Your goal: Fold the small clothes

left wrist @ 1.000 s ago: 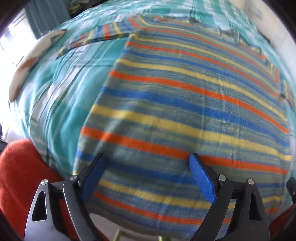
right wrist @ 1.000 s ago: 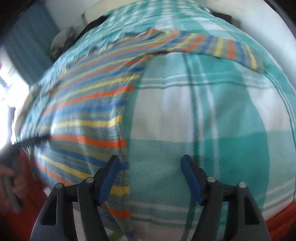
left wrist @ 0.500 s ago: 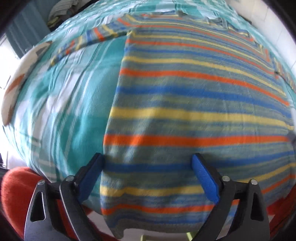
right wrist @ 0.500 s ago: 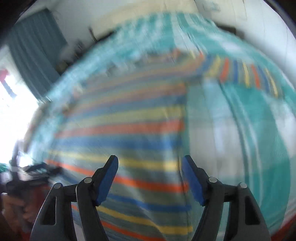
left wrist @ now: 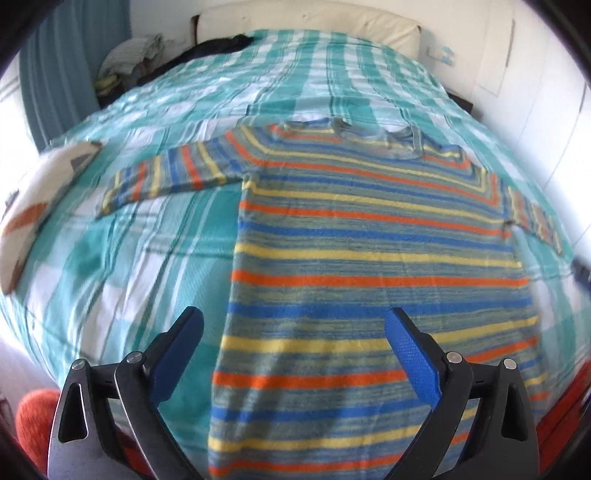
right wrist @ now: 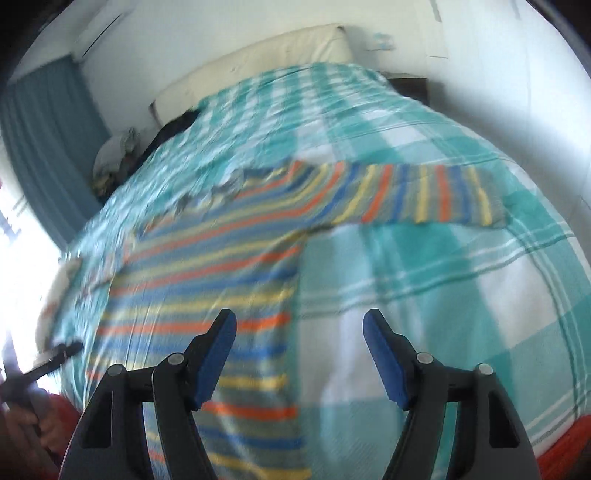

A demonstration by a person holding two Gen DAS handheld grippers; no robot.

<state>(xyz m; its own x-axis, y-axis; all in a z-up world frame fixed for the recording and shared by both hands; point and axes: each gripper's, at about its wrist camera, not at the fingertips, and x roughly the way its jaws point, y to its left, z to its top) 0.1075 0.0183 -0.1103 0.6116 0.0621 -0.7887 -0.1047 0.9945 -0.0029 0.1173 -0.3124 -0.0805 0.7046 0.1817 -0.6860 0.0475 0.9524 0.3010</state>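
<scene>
The striped sweater (left wrist: pixel 373 266) lay flat on the bed (left wrist: pixel 122 258), sleeves out toward 9 and 3 o'clock, likely spread for folding. The left claw (left wrist: pixel 293 334) and right claw (right wrist: pixel 299 334) hovered spread, gripping nothing.

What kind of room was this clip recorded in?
Most likely a bedroom: a striped sweater lies spread on a bed with a teal plaid cover, a cream headboard behind and a blue curtain beside it.

Bed with teal and white checked cover (left wrist: pixel 155 236), striped sweater (left wrist: pixel 369 266) lying flat on it, sleeves spread, white pillow (left wrist: pixel 33 199) at left edge
</scene>
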